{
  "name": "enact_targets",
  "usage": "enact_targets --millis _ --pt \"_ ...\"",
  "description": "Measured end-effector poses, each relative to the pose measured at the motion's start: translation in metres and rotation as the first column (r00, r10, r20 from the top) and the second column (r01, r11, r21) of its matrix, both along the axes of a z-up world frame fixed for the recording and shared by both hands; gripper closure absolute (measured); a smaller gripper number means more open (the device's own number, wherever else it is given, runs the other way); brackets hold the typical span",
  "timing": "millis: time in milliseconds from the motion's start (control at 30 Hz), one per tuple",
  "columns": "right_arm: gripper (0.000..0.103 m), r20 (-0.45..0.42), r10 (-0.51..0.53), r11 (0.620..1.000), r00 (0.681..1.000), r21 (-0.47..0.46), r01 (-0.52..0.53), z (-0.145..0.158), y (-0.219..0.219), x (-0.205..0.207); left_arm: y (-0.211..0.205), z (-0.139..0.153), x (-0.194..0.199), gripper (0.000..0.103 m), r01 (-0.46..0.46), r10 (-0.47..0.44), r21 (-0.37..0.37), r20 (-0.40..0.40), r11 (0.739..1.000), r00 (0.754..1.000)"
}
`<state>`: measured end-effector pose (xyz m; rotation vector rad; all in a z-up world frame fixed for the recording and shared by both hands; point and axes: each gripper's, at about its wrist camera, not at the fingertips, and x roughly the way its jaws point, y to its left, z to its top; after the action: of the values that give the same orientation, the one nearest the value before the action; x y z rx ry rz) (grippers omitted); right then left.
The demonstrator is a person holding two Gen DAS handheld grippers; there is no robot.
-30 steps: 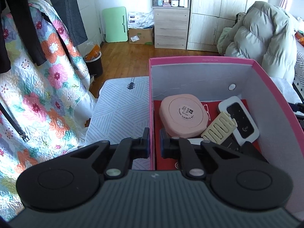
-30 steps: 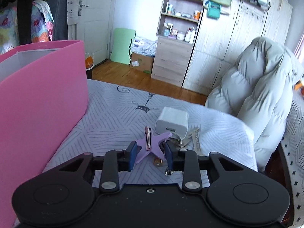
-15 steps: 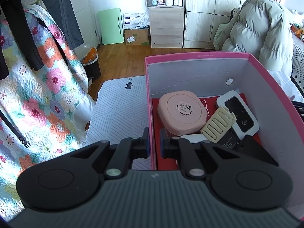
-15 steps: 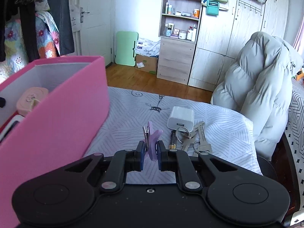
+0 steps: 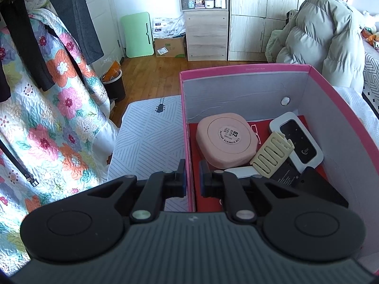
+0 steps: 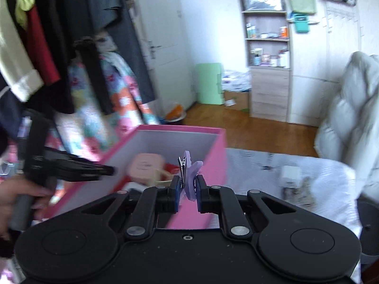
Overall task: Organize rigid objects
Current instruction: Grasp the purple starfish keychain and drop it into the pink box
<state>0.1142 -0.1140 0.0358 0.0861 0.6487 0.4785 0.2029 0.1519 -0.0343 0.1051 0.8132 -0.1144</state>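
Observation:
My left gripper is shut on the left wall of the pink box. Inside the box lie a round pink case, a cream hair claw, a white-and-black device and a black item. My right gripper is shut on a purple star-shaped hair clip and holds it above the pink box's right wall. The left gripper and the hand on it show at the left of the right wrist view.
A white charger and keys lie on the striped bed cover to the right of the box. A floral quilt and dark clothes hang at the left. A puffy coat sits at the right. Wooden floor and cabinets lie beyond.
My right gripper closed on the purple clip, lifted it off the bed cover and swung left, over the pink box. My left gripper stayed clamped on the box wall.

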Motion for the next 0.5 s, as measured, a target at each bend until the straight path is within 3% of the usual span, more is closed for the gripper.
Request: enact_targets --millis 133,367,467,500 --pt "0.087 -0.111 0.123 0.992 0.986 0.047 -0.118 -0.007 0.029 0.004 -0.003 0.0 0.0 0.094 0.015 -0.015 0.021 0.001 1.0 1.0" --pt "0.087 -0.204 0.245 0.968 0.948 0.0 -0.25 -0.031 0.087 0.009 -0.013 -0.002 -0.006 0.094 0.098 -0.102 0.138 0.026 0.986 0.994" --pt "0.083 -0.207 0.24 0.966 0.948 -0.046 -0.255 -0.036 0.098 0.01 -0.017 -0.002 -0.008 0.094 0.099 -0.105 0.161 0.033 0.982 0.994" --pt "0.076 -0.193 0.233 0.967 0.953 -0.062 -0.248 -0.035 0.1 0.008 -0.017 -0.002 -0.008 0.094 0.098 -0.105 0.161 0.034 0.982 0.994"
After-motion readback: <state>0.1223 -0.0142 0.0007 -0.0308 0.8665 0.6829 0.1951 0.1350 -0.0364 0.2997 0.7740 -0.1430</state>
